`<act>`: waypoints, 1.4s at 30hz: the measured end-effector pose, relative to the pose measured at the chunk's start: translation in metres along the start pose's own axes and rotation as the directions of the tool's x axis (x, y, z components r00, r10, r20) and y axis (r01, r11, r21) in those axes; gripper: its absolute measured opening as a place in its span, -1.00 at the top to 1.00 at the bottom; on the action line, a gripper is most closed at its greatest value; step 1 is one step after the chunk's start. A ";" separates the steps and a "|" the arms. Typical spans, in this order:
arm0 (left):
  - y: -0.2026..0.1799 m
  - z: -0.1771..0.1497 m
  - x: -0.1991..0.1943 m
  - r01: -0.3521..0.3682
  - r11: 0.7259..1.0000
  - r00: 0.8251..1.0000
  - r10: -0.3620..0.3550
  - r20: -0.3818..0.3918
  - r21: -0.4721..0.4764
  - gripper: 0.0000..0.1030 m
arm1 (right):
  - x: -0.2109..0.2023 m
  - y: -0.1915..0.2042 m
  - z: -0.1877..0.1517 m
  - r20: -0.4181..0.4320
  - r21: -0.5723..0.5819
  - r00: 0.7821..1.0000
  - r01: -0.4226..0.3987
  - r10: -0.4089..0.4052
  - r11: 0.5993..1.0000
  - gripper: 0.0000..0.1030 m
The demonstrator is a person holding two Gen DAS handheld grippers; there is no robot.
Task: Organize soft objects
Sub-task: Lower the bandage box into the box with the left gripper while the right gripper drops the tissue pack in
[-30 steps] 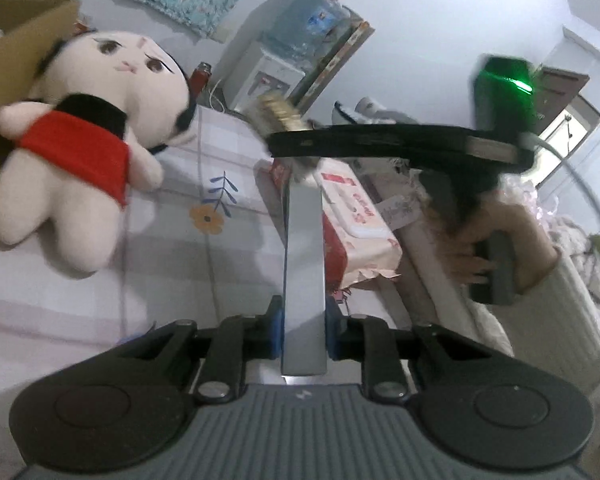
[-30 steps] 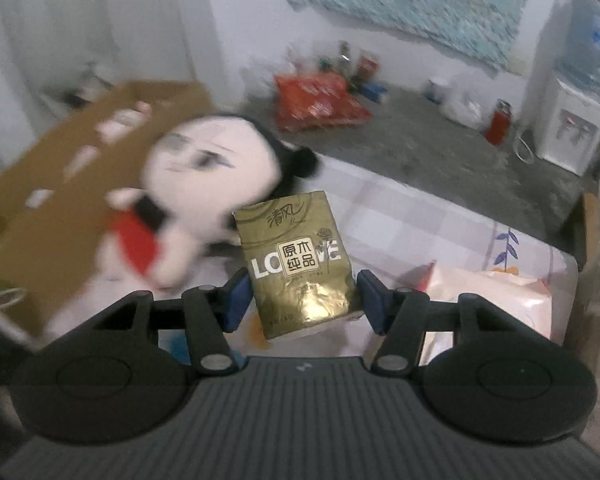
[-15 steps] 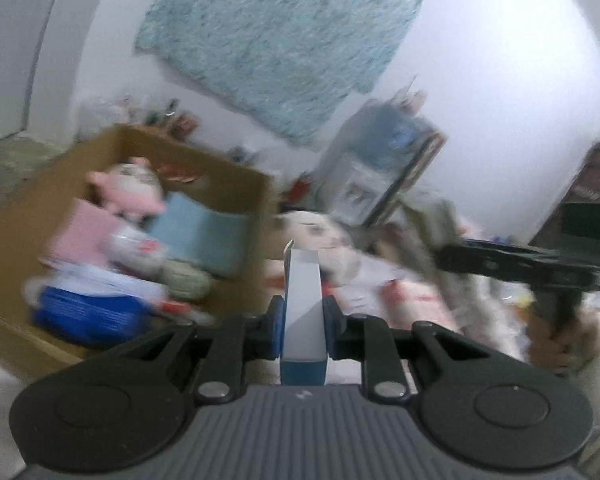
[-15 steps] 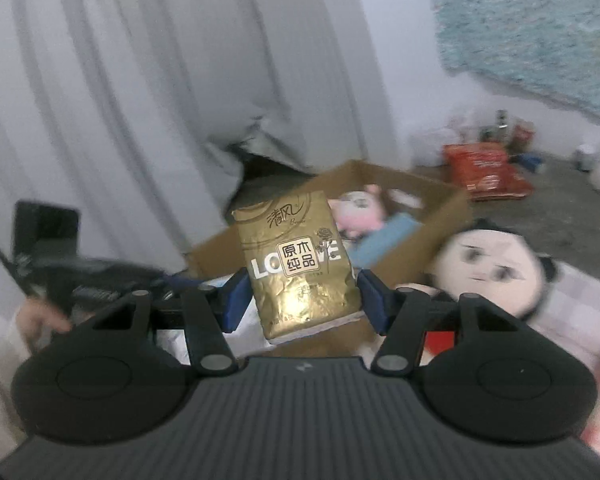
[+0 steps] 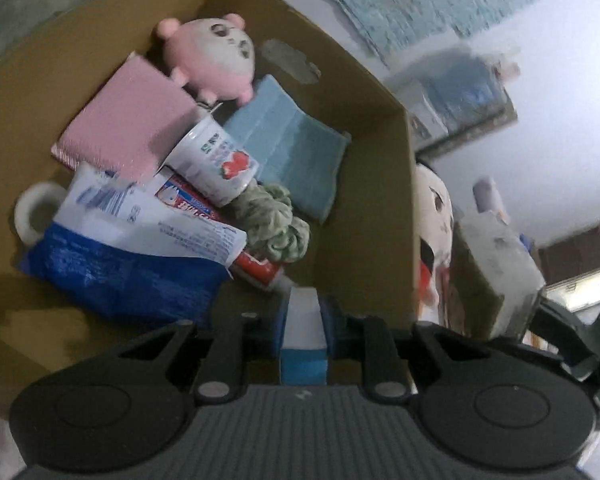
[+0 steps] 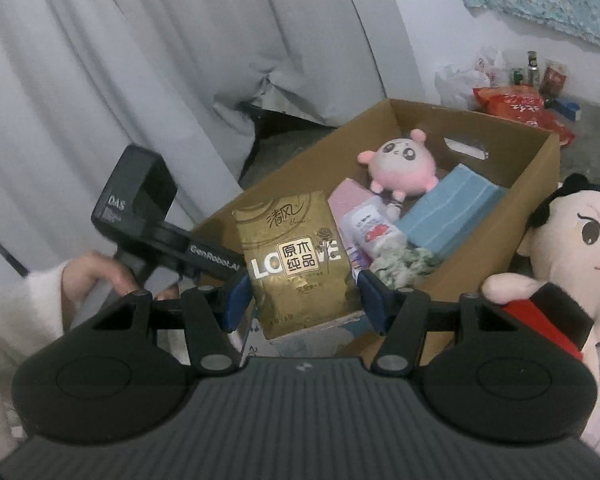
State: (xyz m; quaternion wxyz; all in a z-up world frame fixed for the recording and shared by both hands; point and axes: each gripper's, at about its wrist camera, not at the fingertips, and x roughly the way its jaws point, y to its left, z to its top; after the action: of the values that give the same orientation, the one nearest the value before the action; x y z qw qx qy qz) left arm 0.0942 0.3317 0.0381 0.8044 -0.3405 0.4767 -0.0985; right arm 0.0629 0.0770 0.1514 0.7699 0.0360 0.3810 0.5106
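Cardboard forms the walls of the open box (image 5: 364,184) that both claws are aimed at, and what lies inside suggests why: it is the collecting place for the soft things. A pink plush (image 5: 216,60) rests against the far wall, with a pink pad (image 5: 128,120) and a blue folded pad (image 5: 292,152) lying flat beside it. A strawberry-printed cup (image 5: 216,160), a green scrunchie (image 5: 276,224) and a blue and white plastic pack (image 5: 132,248) are heaped nearer the front, loosely, as dropped items would fall.

The left claw (image 5: 303,324) pinches a thin white and blue pack (image 5: 303,340) edge-on between its blue pads, the narrow grip suiting the slim side of the pack. It hangs over the near edge of the box, tilted downward, which looks like a stance for letting the pack go among the heap.

The right claw (image 6: 300,300) clamps a gold tissue pack (image 6: 296,264) across its width, upright with the printed face toward the camera; holding it by the sides keeps the soft pack from folding. It sits just in front of the box's near left corner, not yet over the opening. The person's hand (image 6: 100,276) in a white sleeve grips the left tool's handle beside it.

A large doll (image 6: 572,248) in a red dress leans outside the box's right wall on the bed, seemingly yet to be put away. With both packs so close together, the likely risk is the two tools crowding each other at the rim.
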 end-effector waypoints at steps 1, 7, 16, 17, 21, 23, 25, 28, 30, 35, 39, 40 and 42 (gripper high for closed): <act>0.005 0.001 0.006 0.003 1.000 1.000 -0.003 0.015 -0.020 0.53 | 0.000 -0.006 0.000 0.005 0.001 1.000 0.000 -0.001 1.000 -0.10; 0.005 -0.002 0.022 -0.206 0.973 0.958 0.223 -0.180 0.106 -0.10 | 0.002 -0.012 0.003 0.003 -0.027 1.000 -0.001 0.001 1.000 -0.11; 0.003 0.006 0.020 -0.212 0.963 0.917 0.254 -0.307 0.165 0.40 | 0.008 -0.019 0.003 -0.005 -0.042 1.000 0.000 -0.001 0.999 -0.11; 0.010 0.006 0.015 -0.189 0.979 0.937 0.204 -0.283 0.077 0.43 | 0.008 -0.021 0.002 -0.003 -0.036 1.000 -0.001 0.000 0.999 -0.11; 0.024 0.002 -0.006 -0.089 0.985 0.988 0.068 -0.136 -0.150 0.35 | 0.005 -0.026 0.000 -0.001 -0.010 1.000 -0.001 0.001 1.000 -0.11; 0.020 0.003 -0.001 -0.105 0.987 0.977 0.079 -0.197 -0.124 -0.14 | 0.004 -0.026 -0.001 -0.002 -0.012 1.000 0.010 -0.011 1.000 -0.12; 0.011 0.005 0.007 -0.121 0.989 0.955 0.094 -0.281 -0.081 -0.65 | 0.001 -0.025 -0.001 0.002 -0.013 1.000 0.008 -0.008 1.000 -0.12; -0.009 0.008 0.017 -0.119 0.991 0.901 0.137 -0.412 0.069 -0.71 | -0.003 -0.022 0.001 0.018 -0.026 1.000 0.019 -0.019 0.999 -0.12; -0.023 0.006 0.007 -0.177 0.965 0.879 0.244 -0.409 0.195 -0.71 | -0.007 -0.022 0.002 0.028 -0.030 0.999 0.020 -0.019 0.999 -0.12; -0.046 0.009 -0.019 -0.277 0.883 0.891 0.383 -0.242 0.380 -0.50 | -0.013 -0.027 0.003 0.045 -0.024 0.999 0.025 -0.024 0.999 -0.12; -0.063 0.022 0.018 -0.247 0.843 0.901 0.382 -0.208 0.478 -0.36 | -0.016 -0.032 0.001 0.054 -0.009 0.998 0.035 -0.034 0.999 -0.11; -0.063 0.024 0.031 -0.227 0.841 0.904 0.370 -0.215 0.491 -0.29 | -0.016 -0.034 0.001 0.054 -0.003 0.998 0.037 -0.036 0.999 -0.11; -0.058 0.025 0.052 -0.202 0.867 0.889 0.358 -0.287 0.456 0.33 | -0.014 -0.037 -0.001 0.048 0.010 0.998 0.037 -0.037 0.999 -0.11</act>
State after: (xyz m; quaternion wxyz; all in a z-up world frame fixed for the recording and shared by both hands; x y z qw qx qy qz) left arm 0.1518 0.2746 0.0464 0.7618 -0.0643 0.6297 -0.1383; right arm 0.0877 0.0478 0.1416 0.7882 0.0450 0.3652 0.4934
